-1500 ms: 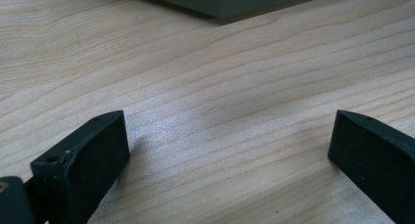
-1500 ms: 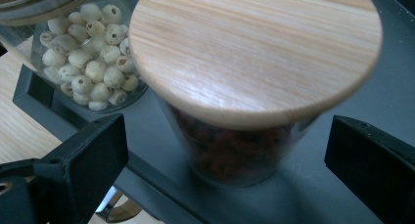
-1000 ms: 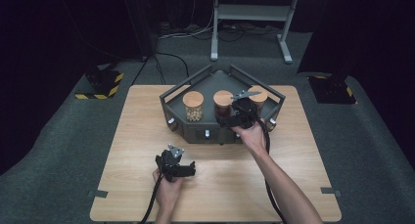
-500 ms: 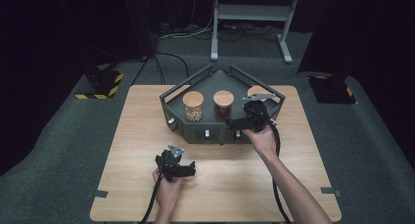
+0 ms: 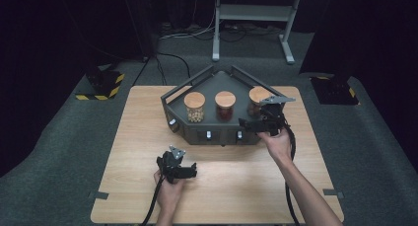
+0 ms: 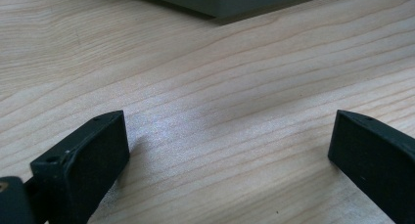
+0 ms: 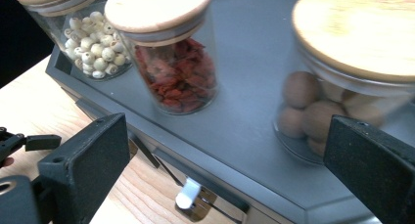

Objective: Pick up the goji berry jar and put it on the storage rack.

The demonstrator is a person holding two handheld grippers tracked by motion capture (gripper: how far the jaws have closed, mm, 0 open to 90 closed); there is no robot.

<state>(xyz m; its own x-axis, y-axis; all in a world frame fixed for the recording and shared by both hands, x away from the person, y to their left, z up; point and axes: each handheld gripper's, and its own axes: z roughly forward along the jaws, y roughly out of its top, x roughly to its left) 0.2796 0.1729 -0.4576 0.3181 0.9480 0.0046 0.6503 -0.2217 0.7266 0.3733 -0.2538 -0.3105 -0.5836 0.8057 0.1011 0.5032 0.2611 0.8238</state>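
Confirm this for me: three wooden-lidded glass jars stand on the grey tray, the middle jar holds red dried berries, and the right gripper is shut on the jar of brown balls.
Not quite. The right gripper is open, its jaws spread wide and holding nothing, as the right gripper view shows. The jar of brown balls stands untouched beyond it. The rest holds: three wooden-lidded jars on the grey tray, and the middle jar holds red dried berries.

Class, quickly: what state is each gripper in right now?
Left gripper: open, holding nothing, above the bare wooden table.
Right gripper: open, holding nothing, near the wooden-lidded glass jar of brown balls.
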